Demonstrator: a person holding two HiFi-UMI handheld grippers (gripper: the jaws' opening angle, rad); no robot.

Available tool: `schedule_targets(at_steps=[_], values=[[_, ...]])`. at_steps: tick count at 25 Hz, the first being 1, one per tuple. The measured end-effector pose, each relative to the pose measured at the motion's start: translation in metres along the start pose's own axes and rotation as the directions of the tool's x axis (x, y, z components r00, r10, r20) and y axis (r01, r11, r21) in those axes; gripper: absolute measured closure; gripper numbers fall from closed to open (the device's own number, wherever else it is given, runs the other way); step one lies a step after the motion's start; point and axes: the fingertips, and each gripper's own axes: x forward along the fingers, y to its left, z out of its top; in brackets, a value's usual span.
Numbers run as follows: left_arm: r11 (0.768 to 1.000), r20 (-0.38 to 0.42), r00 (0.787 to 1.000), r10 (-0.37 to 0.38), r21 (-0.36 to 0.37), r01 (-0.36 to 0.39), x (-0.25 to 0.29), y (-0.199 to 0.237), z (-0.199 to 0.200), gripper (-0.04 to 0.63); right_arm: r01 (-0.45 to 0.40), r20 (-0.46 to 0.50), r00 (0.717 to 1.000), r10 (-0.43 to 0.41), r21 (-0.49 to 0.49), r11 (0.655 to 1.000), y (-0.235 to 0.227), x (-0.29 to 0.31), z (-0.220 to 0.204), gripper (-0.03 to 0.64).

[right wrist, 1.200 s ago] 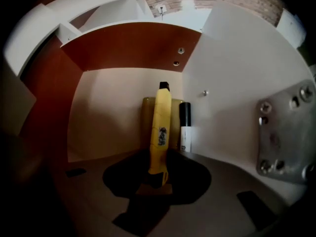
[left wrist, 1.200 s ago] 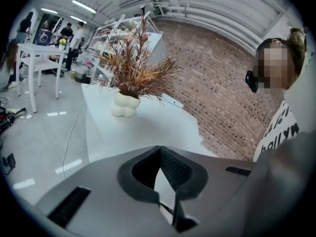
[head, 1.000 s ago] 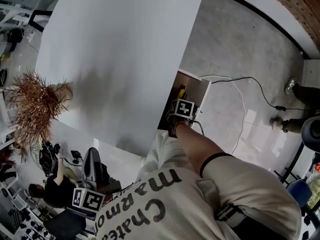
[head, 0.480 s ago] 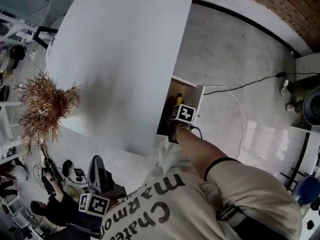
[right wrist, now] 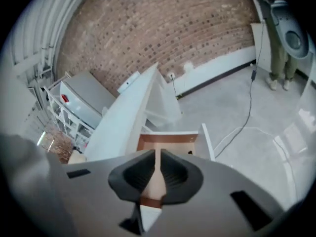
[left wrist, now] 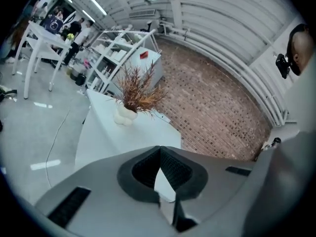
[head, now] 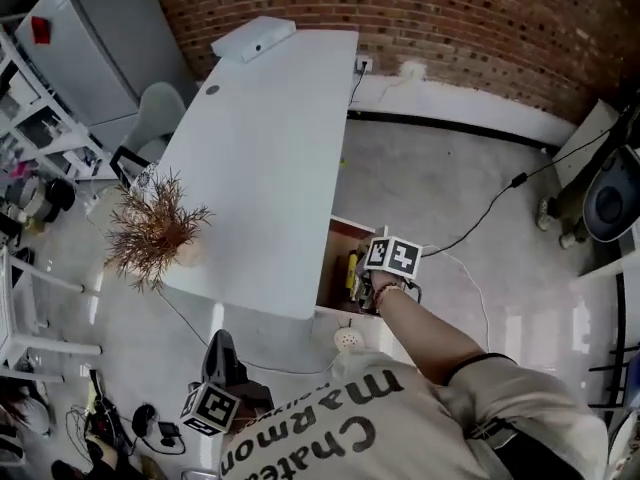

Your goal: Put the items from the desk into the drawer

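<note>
The white desk (head: 265, 158) runs from the brick wall toward me. On it stand a dried plant in a pale vase (head: 160, 233) at its left edge and a flat white box (head: 254, 38) at the far end. Under the desk's near right side the drawer (head: 338, 236) stands pulled out, with a yellow thing (head: 352, 268) inside. My right gripper (head: 375, 280) is at the drawer's front, shut and empty; its own view looks into the brown drawer (right wrist: 168, 141). My left gripper (head: 219, 340) hangs low at the left, shut and empty, facing the plant (left wrist: 136, 90).
A black cable (head: 480, 213) trails over the grey floor right of the drawer. A grey chair (head: 150, 128) and white shelving (head: 40, 128) stand left of the desk. A person's legs (right wrist: 279, 58) are at the far right. Small clutter lies on the floor at the bottom left.
The head view has swung so the whole desk and brick wall now show. My right gripper stays at the open drawer and the left one stays low at the left.
</note>
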Motion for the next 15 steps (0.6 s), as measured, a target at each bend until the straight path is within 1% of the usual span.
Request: schedule_targets(at_steps=[2,4,6,8,10,12,13,15], values=[[0.999,0.033,0.999,-0.035,0.005,0.035,-0.025,-0.006,0.011,0.594,-0.048,0.095,0.994,0.048,-0.004,0.999,0.023,-0.044,0.007,0.593],[0.998,0.06,0.996,-0.062,0.021,0.061,-0.056,-0.011,0.02,0.594,-0.112,0.174,0.978,0.113,-0.015,0.994,0.047,-0.089,0.002,0.612],[0.995,0.076,0.993,-0.093,0.055,0.089,-0.09,-0.017,0.024,0.594,-0.189,0.239,0.953,0.187,-0.017,0.982,0.067,-0.132,-0.012,0.613],[0.989,0.094,0.988,-0.125,0.088,0.116,-0.123,-0.023,0.026,0.595,-0.273,0.285,0.92,0.269,-0.026,0.962,0.085,-0.172,-0.033,0.614],[0.982,0.123,0.979,-0.159,0.12,0.145,-0.151,-0.029,0.032,0.594,-0.372,0.315,0.875,0.368,-0.049,0.927,0.109,-0.208,-0.05,0.614],[0.974,0.147,0.972,-0.186,0.159,0.162,-0.177,-0.036,0.039,0.594,-0.47,0.326,0.82,0.471,-0.088,0.878,0.138,-0.244,-0.068,0.614],[0.97,0.156,0.968,-0.195,0.176,0.167,-0.19,-0.038,0.041,0.594,-0.503,0.321,0.796,0.514,-0.121,0.856,0.153,-0.262,-0.078,0.614],[0.963,0.168,0.963,-0.212,0.201,0.178,-0.213,-0.042,0.045,0.594,-0.53,0.294,0.762,0.577,-0.228,0.816,0.182,-0.296,-0.099,0.614]])
